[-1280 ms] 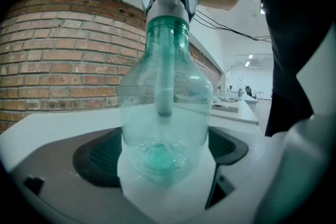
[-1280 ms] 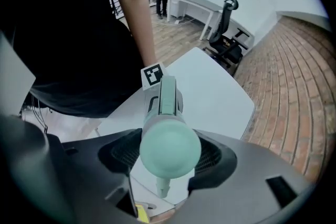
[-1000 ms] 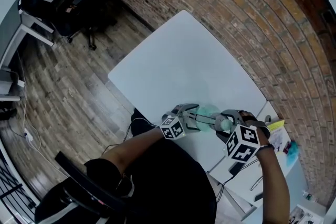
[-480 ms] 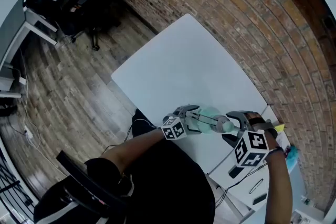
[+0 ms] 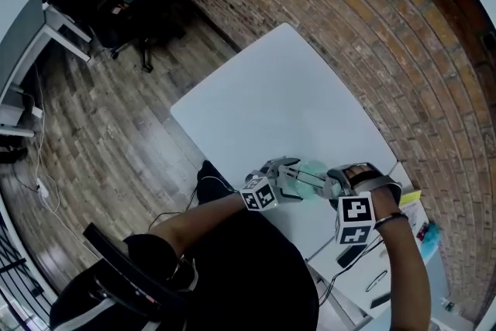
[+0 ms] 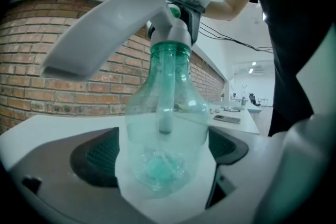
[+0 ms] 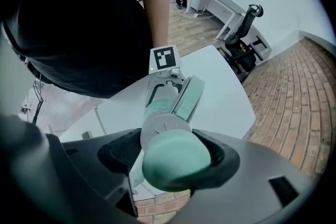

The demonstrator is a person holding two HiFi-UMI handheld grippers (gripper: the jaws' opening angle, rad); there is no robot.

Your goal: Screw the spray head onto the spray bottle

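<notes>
So from where I'm standing, the person has the spray bottle (image 6: 165, 128) up in the air over the near edge of the white counter (image 5: 271, 97), lying more or less sideways between the two tools. The left gripper (image 6: 165, 155) is pinching the clear green belly of the bottle low down. The right gripper (image 7: 173, 157) is clamped round the rounded teal back end of the spray head (image 6: 121, 29), which sits on the neck.

I can't really tell from here whether the ribbed collar (image 7: 163, 126) is threaded all the way home or only partway.

Handling-wise, my guess is the bottle is light (looks basically empty, just the dip tube inside) and thin-walled, so it'll dent and slip if squeezed hard on the belly. A grip nearer the shoulder, where it's stiffer, would probably hold better. The head is hard plastic and can take a firm pinch, but the smooth dome looks slippery. The ribbed collar is where I'd want the twist to go.
</notes>
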